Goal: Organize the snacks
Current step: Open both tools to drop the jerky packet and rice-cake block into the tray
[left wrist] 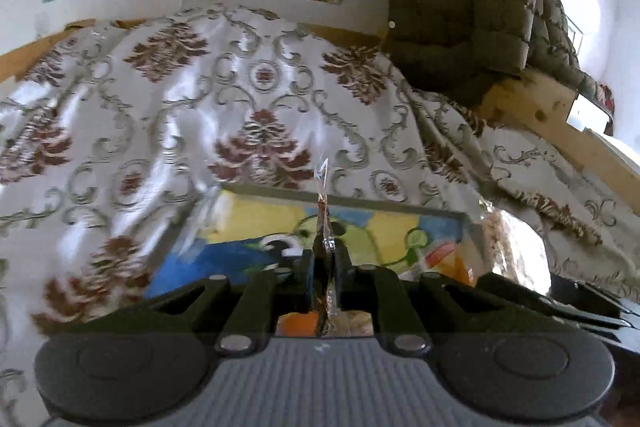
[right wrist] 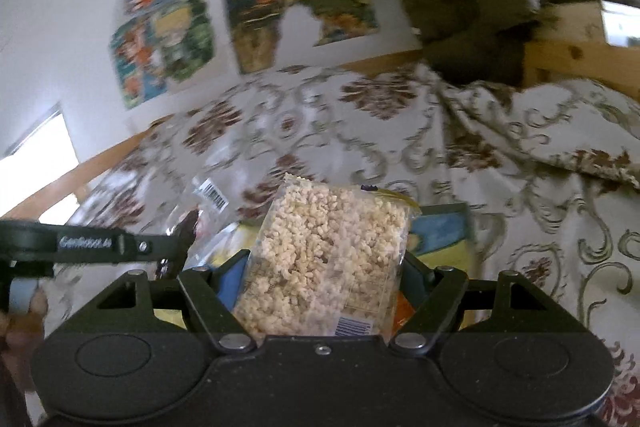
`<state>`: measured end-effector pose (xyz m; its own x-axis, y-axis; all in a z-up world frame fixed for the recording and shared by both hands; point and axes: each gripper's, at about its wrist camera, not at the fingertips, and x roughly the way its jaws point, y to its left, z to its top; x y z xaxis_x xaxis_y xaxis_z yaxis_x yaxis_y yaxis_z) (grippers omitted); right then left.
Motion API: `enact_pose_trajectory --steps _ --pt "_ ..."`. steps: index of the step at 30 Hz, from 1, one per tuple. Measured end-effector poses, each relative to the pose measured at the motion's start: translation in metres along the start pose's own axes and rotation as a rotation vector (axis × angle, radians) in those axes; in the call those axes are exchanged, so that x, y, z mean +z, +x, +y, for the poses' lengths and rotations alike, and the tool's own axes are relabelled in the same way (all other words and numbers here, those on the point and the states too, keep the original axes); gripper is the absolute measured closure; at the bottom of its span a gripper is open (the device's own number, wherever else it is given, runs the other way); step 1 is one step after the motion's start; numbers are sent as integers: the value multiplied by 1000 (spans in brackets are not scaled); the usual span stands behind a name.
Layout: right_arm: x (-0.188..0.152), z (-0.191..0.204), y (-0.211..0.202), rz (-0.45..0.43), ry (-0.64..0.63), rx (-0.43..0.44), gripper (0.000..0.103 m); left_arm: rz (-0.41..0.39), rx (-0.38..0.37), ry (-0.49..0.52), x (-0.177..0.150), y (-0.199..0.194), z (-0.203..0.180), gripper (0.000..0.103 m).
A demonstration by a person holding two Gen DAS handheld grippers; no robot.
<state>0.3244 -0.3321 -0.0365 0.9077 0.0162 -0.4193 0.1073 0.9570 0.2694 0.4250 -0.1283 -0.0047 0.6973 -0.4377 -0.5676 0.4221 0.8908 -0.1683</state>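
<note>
Midway, seemingly: left gripper (left wrist: 325, 259) pinches a thin clear packet (left wrist: 322, 211); right gripper (right wrist: 324, 267) clasps a puffed-rice bag (right wrist: 326, 251) (both aloft); colourful box (left wrist: 248, 223) at twelve o'clock awaits.

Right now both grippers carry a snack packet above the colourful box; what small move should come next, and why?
Probably lower the right gripper and release the puffed-rice packet into the colourful box: the packet hangs over it, held between the jaws. The left gripper, shut on a thin clear packet, can follow.

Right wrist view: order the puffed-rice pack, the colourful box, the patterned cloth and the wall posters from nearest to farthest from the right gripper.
1. Puffed-rice pack, between the right gripper's fingers.
2. Colourful box, just behind it.
3. Patterned cloth, beyond.
4. Wall posters, far left.
</note>
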Motion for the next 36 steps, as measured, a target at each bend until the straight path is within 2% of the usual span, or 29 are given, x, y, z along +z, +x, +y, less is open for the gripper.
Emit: enact_pose_trajectory --steps 5,12,23,31,32,36 --pt "6 -32 22 51 66 -35 26 26 -44 11 2 31 -26 93" --pt "-7 -48 42 132 91 -55 26 76 -54 23 -6 61 -50 93" --pt "-18 -48 53 189 98 -52 25 112 -26 24 -15 67 -53 91" --pt "-12 -49 45 179 107 -43 22 125 -10 21 -18 59 -51 87" --pt "-11 -49 43 175 108 -43 21 122 -12 12 -18 56 -50 86" --pt "0 -48 29 138 102 -47 18 88 -13 -36 -14 39 -47 66"
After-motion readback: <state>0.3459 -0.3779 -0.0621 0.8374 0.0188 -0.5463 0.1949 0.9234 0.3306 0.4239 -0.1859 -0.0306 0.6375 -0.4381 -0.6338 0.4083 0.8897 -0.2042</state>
